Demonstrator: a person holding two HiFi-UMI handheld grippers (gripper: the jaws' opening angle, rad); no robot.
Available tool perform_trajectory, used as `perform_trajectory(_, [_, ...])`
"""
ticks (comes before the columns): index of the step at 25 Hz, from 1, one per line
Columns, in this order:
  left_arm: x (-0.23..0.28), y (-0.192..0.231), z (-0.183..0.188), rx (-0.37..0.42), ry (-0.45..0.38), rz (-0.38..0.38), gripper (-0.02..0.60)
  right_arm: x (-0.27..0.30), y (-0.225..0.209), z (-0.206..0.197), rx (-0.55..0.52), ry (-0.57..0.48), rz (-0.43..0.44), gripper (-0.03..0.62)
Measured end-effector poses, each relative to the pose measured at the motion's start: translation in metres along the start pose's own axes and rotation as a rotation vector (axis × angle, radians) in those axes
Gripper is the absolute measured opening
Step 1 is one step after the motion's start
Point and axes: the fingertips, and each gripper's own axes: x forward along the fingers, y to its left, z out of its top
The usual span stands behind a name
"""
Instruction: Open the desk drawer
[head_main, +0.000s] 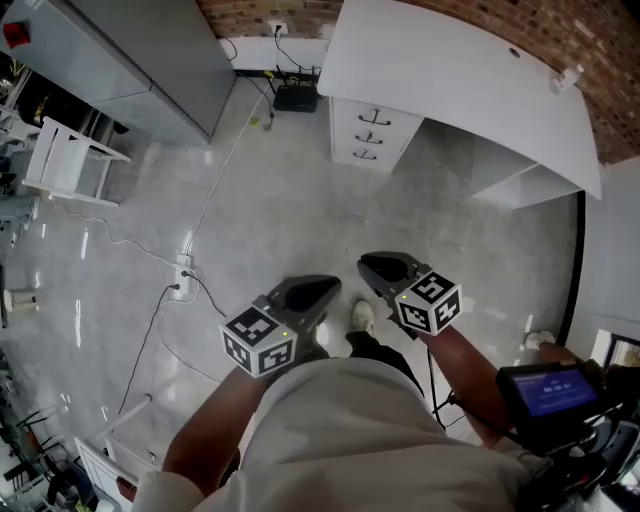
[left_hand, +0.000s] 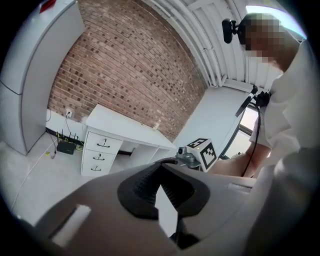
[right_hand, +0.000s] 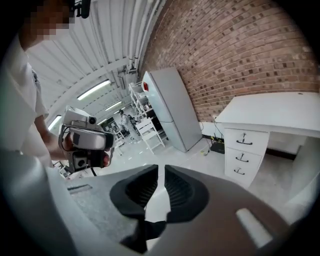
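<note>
Drawer well beyond right tool

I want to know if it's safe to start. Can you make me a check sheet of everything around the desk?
Surface: white desk top nearly bare; one small white thing at its edge.
Job's things: three drawers, all shut.
Clutter: white rack on the floor, away from the desk.
Grippers: left gripper jaws together, empty; right gripper jaws a slit apart, empty; both far from the drawers.
Cables: cables cross the floor to a power strip; black router beside the drawers.
Surroundings: brick wall, grey cabinet.
</note>
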Motion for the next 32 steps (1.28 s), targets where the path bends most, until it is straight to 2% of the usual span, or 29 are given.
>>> perform_trajectory(4, [-0.006, 0.053, 0.017, 0.039, 0.058, -0.079, 0.006, 0.050, -0.039, 0.005, 0.107, -0.016, -0.121, 0.031])
perform_trajectory(7, [-0.010, 0.096, 0.016, 0.058, 0.110, -0.157, 0.006, 0.092, -0.070, 0.000, 0.192, -0.052, -0.218, 0.031])
perform_trajectory(12, [0.004, 0.132, 0.035, 0.092, 0.176, -0.217, 0.006, 0.120, -0.122, 0.007, 0.441, -0.183, -0.318, 0.031])
perform_trajectory(17, [0.048, 0.176, 0.033, 0.077, 0.189, -0.224, 0.006, 0.162, -0.212, -0.024, 0.672, -0.284, -0.346, 0.031])
perform_trajectory(20, [0.077, 0.192, 0.037, 0.097, 0.204, -0.228, 0.006, 0.185, -0.271, -0.037, 0.791, -0.358, -0.347, 0.031])
perform_trajectory(24, [0.129, 0.213, 0.034, 0.130, 0.239, -0.247, 0.006, 0.213, -0.348, -0.056, 0.903, -0.430, -0.324, 0.031])
perform_trajectory(28, [0.181, 0.233, 0.027, 0.146, 0.245, -0.298, 0.006, 0.240, -0.420, -0.081, 0.987, -0.491, -0.319, 0.031])
perform_trajectory(32, [0.233, 0.260, 0.000, 0.134, 0.251, -0.332, 0.006, 0.261, -0.490, -0.107, 1.060, -0.589, -0.325, 0.031])
